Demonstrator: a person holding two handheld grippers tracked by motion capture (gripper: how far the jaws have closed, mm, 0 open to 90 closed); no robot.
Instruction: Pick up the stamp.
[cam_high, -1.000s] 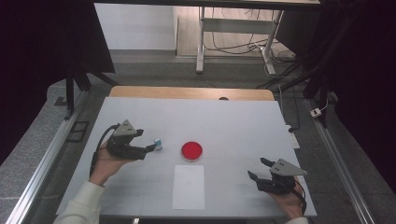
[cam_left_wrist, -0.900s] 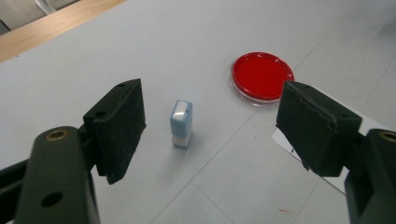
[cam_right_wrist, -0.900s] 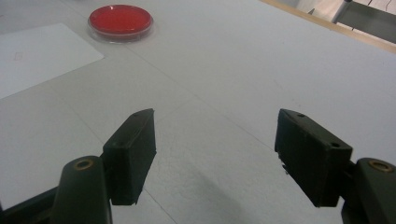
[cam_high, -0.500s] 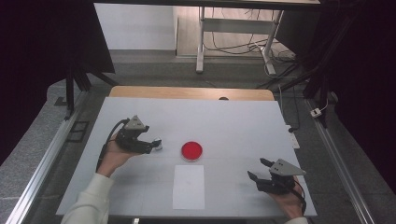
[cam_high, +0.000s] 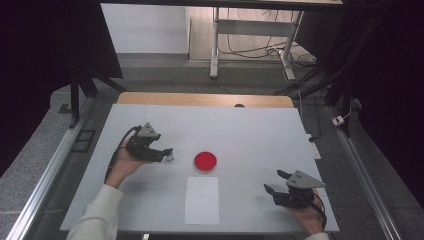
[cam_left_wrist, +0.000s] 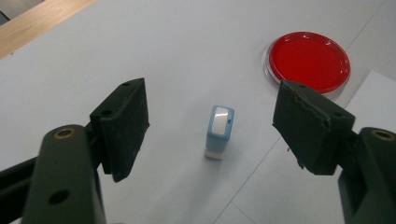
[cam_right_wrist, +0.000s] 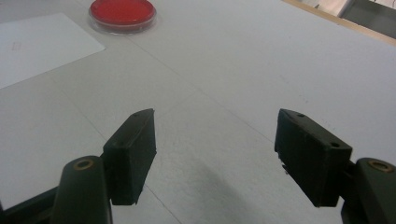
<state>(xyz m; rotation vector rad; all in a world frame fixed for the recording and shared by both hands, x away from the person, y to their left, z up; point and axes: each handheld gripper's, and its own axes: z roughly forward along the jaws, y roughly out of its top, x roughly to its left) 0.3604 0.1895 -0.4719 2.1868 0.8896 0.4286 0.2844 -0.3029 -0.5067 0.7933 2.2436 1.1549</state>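
Dark room, metal frame legs and cables on the floor behind. White counter (cam_high: 240, 125) with a wood strip along its far edge. Paper sheet (cam_high: 202, 199) near front, red dish (cam_high: 205, 161) just beyond it. Small blue stamp (cam_left_wrist: 219, 130) upright between released left gripper (cam_left_wrist: 212, 126) jaws, untouched. Right gripper (cam_right_wrist: 215, 154) released, empty, front right.

No words, numbers or brand marks are showing clearly enough to read. The white sheet of paper (cam_right_wrist: 42, 44) lying on the counter (cam_right_wrist: 261, 60) is carrying a faint line of small print near its upper left in the right gripper view, but it is appearing too small and blurred to make out. The small blue stamp (cam_left_wrist: 219, 130) and the red dish (cam_left_wrist: 308, 60) are showing no lettering.
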